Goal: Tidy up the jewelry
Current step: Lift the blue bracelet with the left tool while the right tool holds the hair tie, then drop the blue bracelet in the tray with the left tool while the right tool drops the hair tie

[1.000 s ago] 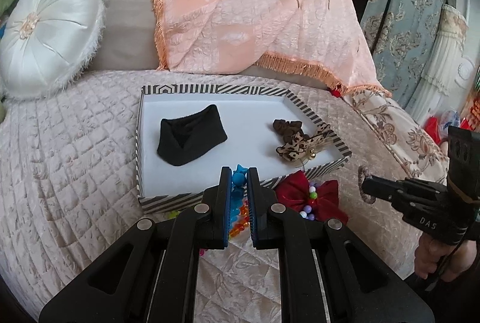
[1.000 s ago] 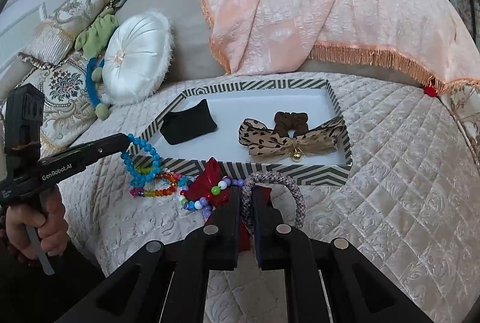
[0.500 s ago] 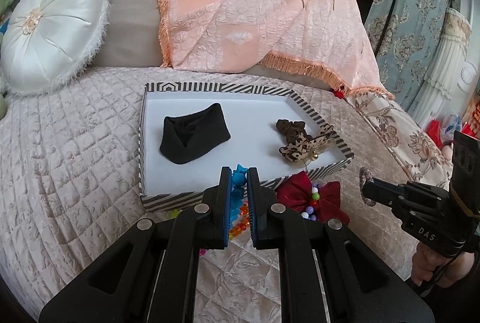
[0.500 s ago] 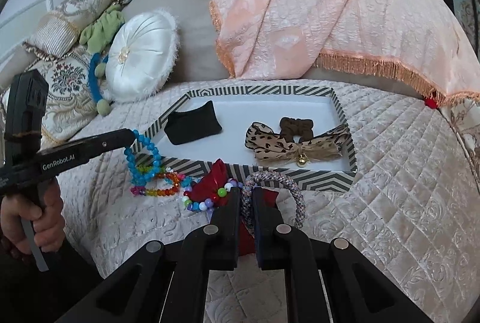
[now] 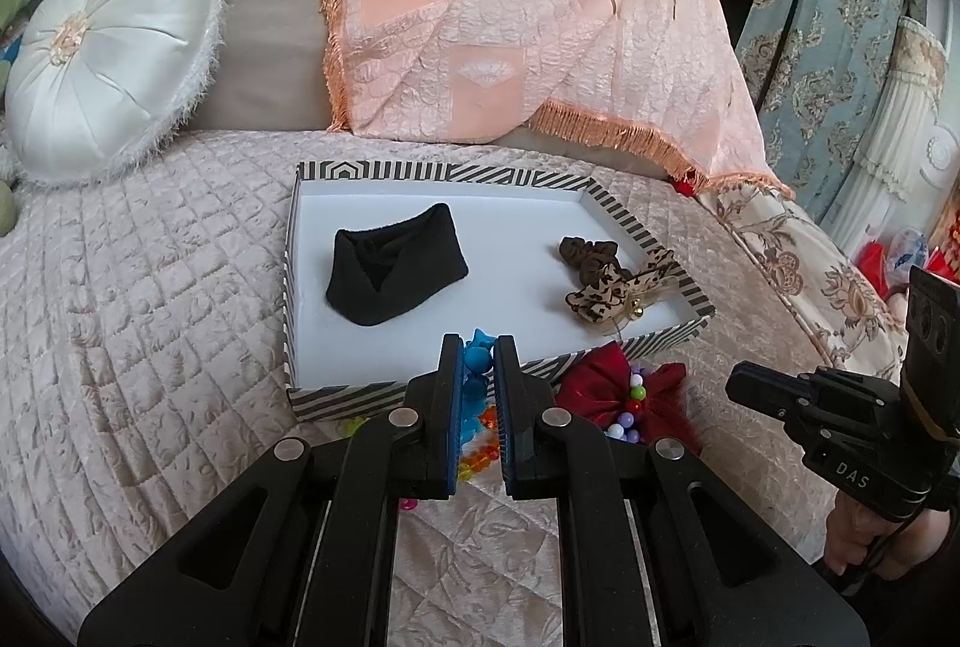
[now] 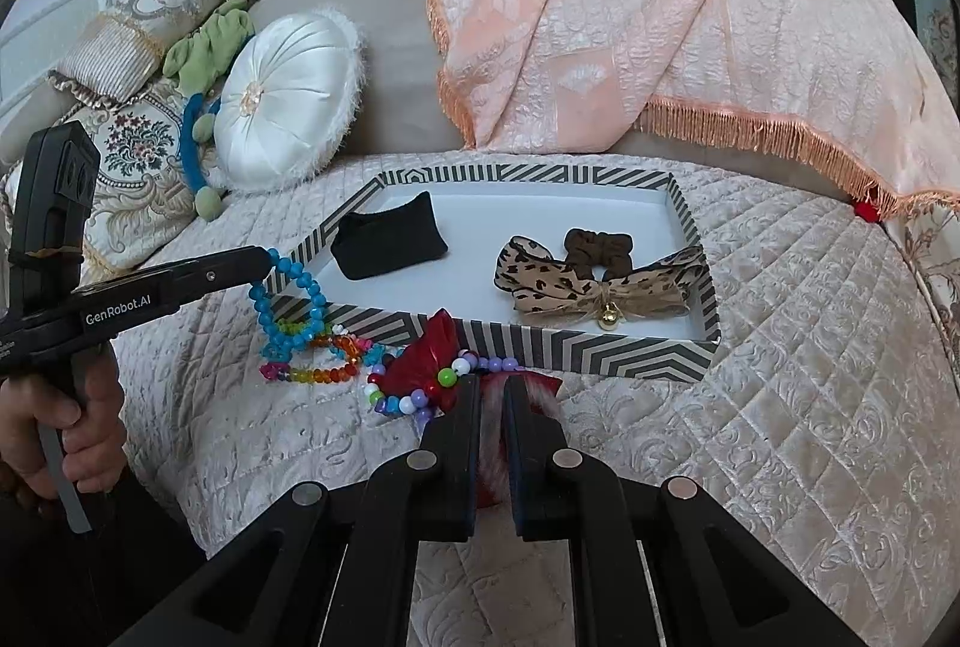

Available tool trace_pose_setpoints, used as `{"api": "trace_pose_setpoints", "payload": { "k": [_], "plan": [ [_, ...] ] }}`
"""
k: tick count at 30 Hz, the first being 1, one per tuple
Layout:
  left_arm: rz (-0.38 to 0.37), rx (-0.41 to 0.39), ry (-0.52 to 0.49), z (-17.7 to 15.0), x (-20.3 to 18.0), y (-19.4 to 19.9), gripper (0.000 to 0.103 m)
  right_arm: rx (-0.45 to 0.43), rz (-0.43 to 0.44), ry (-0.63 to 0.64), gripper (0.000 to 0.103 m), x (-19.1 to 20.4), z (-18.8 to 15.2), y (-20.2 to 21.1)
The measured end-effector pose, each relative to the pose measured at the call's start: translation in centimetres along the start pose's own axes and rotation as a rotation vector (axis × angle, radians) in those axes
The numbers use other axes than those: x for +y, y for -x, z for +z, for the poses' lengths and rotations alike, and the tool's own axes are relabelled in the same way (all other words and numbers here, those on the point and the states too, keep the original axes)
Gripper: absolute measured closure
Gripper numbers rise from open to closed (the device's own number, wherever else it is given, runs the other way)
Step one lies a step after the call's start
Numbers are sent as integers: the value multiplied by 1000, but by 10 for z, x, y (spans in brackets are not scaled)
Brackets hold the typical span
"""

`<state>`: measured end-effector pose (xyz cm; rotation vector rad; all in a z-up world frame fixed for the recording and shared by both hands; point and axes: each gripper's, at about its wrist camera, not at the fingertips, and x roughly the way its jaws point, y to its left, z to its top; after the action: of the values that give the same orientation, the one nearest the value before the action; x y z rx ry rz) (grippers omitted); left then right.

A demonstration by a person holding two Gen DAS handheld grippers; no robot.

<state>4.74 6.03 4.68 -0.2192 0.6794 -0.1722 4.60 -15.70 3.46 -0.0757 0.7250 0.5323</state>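
Note:
A striped tray [image 5: 654,227] [image 6: 588,350] lies on the quilted bed and holds a black pouch [image 5: 393,269] [image 6: 390,242], a brown scrunchie [image 5: 585,254] [image 6: 600,245] and a leopard bow [image 5: 624,290] [image 6: 588,287]. My left gripper [image 5: 479,347] [image 6: 261,266] is shut on a blue bead bracelet [image 5: 477,356] [image 6: 294,299], held at the tray's near-left edge. My right gripper [image 6: 493,383] [image 5: 735,386] is shut with something pale and fuzzy between its fingers; I cannot tell what it is. A red bow [image 5: 606,386] [image 6: 429,359], a multicolour bead bracelet [image 6: 414,395] and a rainbow bracelet [image 6: 318,365] lie in front of the tray.
A white round cushion [image 5: 111,53] [image 6: 282,101] and a peach fringed throw [image 5: 528,17] [image 6: 690,29] lie behind the tray. Patterned pillows and a green plush toy [image 6: 204,53] sit at the far left. The bed edge drops off to the right [image 5: 798,281].
Both grippers have moved a little closer to the tray. The grey-pink ring seen beside the right gripper's fingers earlier no longer shows; only a pale fuzzy strip sits between them.

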Motion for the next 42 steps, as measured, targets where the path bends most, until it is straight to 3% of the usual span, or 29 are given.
{"api": "trace_pose_setpoints", "payload": {
  "k": [11, 19, 25, 29, 31, 36, 38, 42],
  "plan": [
    [-41, -19, 6, 6, -5, 7, 94, -11, -16, -18, 96, -4, 3, 2],
    [-41, -47, -40, 50, -20, 7, 94, -51, -4, -59, 96, -15, 24, 7],
    [-2, -34, -132, 77, -26, -15, 94, 47, 56, -50, 96, -9, 13, -10],
    [7, -18, -81, 68, -11, -31, 94, 124, 76, 4, 86, 6, 0, -26],
    [17, 17, -35, 67, -4, -41, 94, 151, 54, 22, 85, 9, -5, -34],
    [4, -12, -32, 70, -6, -34, 94, 226, 46, 37, 87, 7, -15, -50],
    [-8, -24, -21, 72, -6, -30, 94, 200, 57, 56, 95, 9, -12, -46],
    [-18, -33, -11, 75, -7, -27, 94, 101, 76, 20, 96, 4, -1, -24]
  ]
}}
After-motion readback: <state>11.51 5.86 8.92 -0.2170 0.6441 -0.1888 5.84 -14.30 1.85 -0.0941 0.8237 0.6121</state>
